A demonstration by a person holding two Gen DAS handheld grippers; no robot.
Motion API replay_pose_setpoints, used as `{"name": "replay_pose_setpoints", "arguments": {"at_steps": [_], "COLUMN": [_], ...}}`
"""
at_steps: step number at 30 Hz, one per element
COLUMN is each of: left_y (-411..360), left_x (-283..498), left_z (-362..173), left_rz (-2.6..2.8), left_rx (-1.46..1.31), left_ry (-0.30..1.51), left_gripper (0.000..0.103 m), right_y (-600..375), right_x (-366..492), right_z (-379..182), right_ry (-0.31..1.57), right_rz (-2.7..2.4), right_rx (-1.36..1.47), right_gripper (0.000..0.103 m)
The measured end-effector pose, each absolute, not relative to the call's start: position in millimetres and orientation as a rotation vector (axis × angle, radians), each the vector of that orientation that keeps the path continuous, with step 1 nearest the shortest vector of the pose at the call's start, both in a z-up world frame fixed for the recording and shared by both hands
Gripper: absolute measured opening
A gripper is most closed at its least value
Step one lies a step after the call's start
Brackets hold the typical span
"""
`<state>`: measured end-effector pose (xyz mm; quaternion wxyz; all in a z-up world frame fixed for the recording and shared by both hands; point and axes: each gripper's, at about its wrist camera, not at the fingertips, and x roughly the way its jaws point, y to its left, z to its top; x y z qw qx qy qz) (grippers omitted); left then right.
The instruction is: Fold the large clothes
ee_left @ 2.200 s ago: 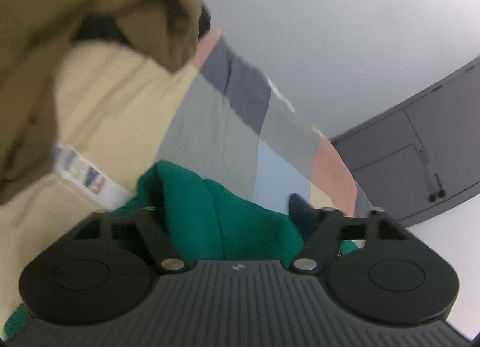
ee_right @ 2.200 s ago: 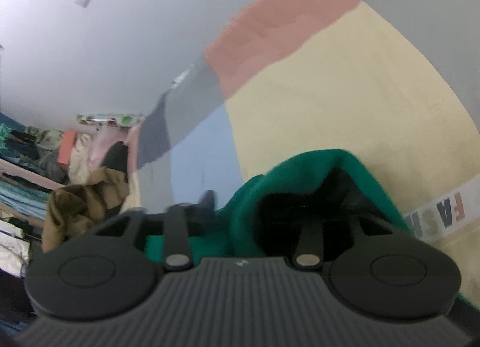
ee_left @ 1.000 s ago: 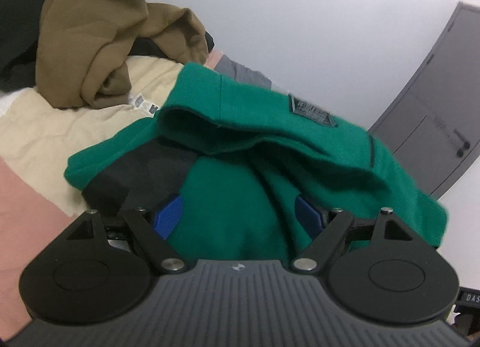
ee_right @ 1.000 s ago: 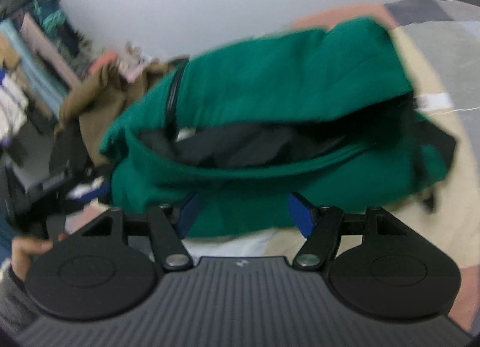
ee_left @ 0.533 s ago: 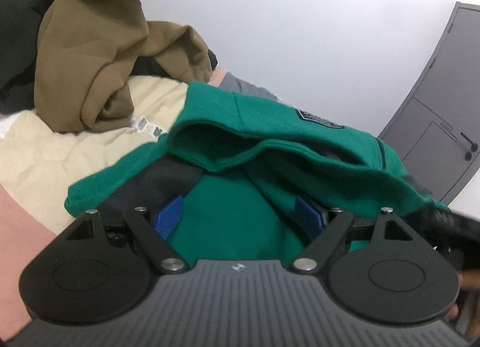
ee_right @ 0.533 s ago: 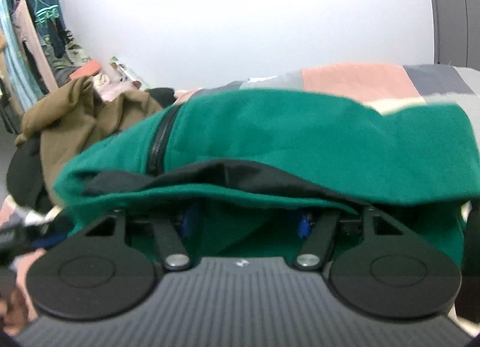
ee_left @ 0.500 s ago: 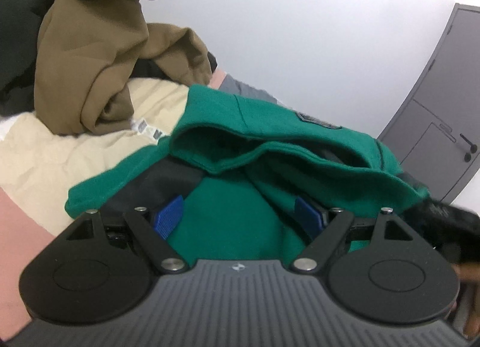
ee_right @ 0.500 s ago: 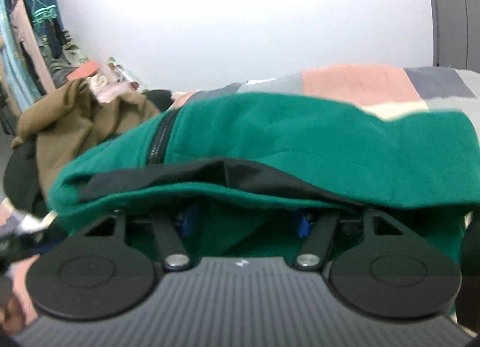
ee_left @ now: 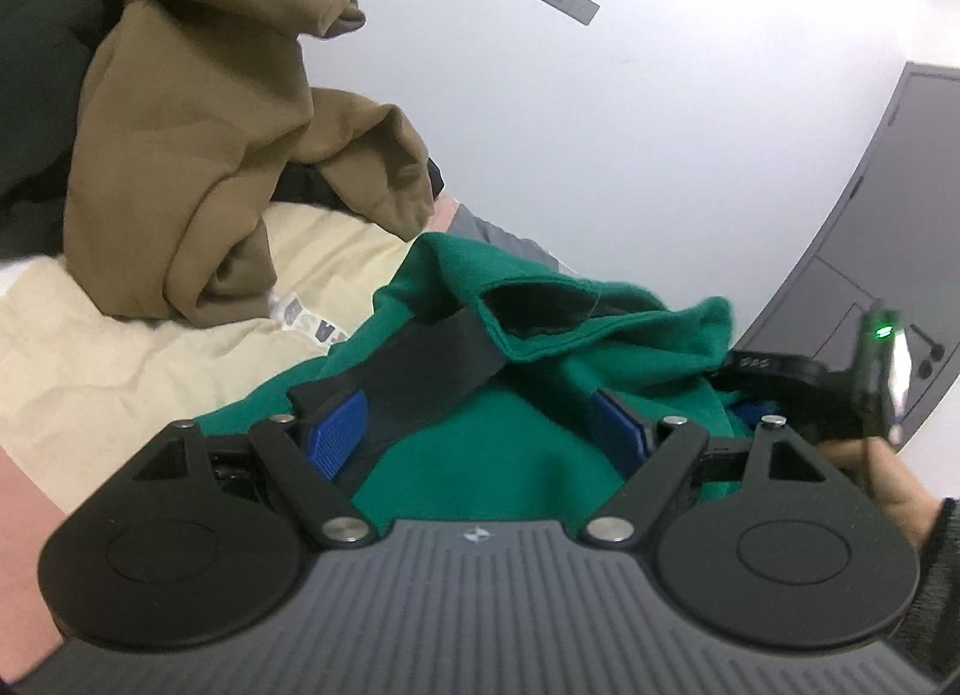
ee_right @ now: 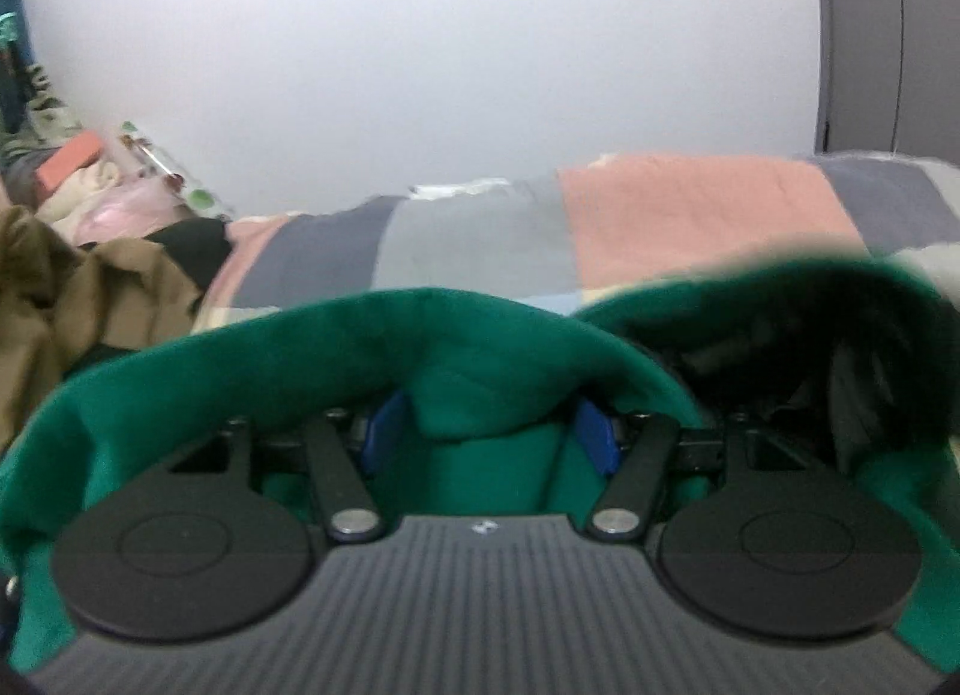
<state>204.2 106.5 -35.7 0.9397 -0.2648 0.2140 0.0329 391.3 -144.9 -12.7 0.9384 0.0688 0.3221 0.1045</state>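
The green jacket (ee_left: 540, 395) lies bunched on the patchwork bedspread (ee_left: 120, 347), filling the lower middle of the left wrist view, with its black lining showing through an open fold. The left gripper (ee_left: 486, 425) stands wide, its blue pads (ee_left: 336, 431) on either side of green cloth but not pressing it, so it holds nothing. The right gripper (ee_right: 489, 437) is pushed deep into the same jacket (ee_right: 336, 347); a fold of green sits between its pads and cloth has draped over its body. Its jaws look partly apart and loose on the fold, though the picture is blurred and I cannot be sure the pads are free of the cloth. In the left view the right gripper (ee_left: 804, 389) shows at the right edge, held by the person's hand (ee_left: 894, 485).

The main risk is that a gripper closes on several layers at once, lining and shell together, and drags the whole bundle instead of one edge, spoiling the fold. Cloth draped over the right gripper could snag on its linkage as it pulls back. The brown garment (ee_left: 192, 143), heaped at upper left just beside the jacket, could be caught and pulled along. The two grippers are close and could knock together.
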Motion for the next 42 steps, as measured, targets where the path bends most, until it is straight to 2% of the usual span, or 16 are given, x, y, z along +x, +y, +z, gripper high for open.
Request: {"name": "replay_pose_setpoints", "arguments": {"at_steps": [2, 8, 15, 23, 31, 42], "left_y": [108, 106, 105, 107, 121, 144], "left_x": [207, 210, 211, 205, 196, 200], "left_z": [-38, -41, -39, -36, -34, -49], "left_rz": [0.066, 0.071, 0.092, 0.106, 0.128, 0.17], "left_rx": [-0.539, -0.52, -0.516, -0.538, -0.609, -0.682], "left_ry": [0.436, 0.447, 0.486, 0.496, 0.466, 0.483], "left_gripper": [0.085, 0.085, 0.085, 0.085, 0.085, 0.085], "right_y": [-144, -143, -128, -85, 6, 28], "right_x": [402, 396, 333, 279, 346, 425], "right_z": [-22, -16, 14, 36, 2, -35], "right_ry": [0.7, 0.676, 0.632, 0.595, 0.724, 0.844], "right_rz": [0.208, 0.208, 0.362, 0.602, 0.537, 0.396], "right_rx": [0.145, 0.124, -0.104, -0.164, -0.34, -0.195], "right_gripper": [0.064, 0.064, 0.063, 0.063, 0.064, 0.061]}}
